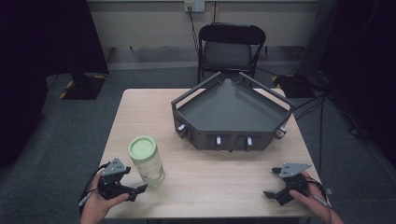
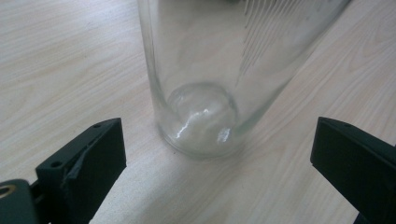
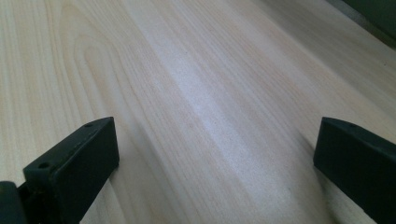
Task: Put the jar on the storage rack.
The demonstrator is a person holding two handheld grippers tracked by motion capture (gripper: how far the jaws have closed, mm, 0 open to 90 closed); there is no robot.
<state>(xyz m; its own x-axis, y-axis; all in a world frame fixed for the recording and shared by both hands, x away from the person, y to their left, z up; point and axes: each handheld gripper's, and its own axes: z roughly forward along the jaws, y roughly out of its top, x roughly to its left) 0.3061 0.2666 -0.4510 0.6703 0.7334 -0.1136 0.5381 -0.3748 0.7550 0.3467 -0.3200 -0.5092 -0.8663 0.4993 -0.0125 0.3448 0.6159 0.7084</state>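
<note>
Currently, a clear glass jar (image 1: 148,161) with a pale green lid stands upright on the light wooden table (image 1: 210,186), front left, near a dark grey angular tray (image 1: 233,112). Left gripper (image 1: 132,179), jaws apart, faces the jar's base without touching. Right gripper (image 1: 273,183), jaws apart, holds nothing.
</note>
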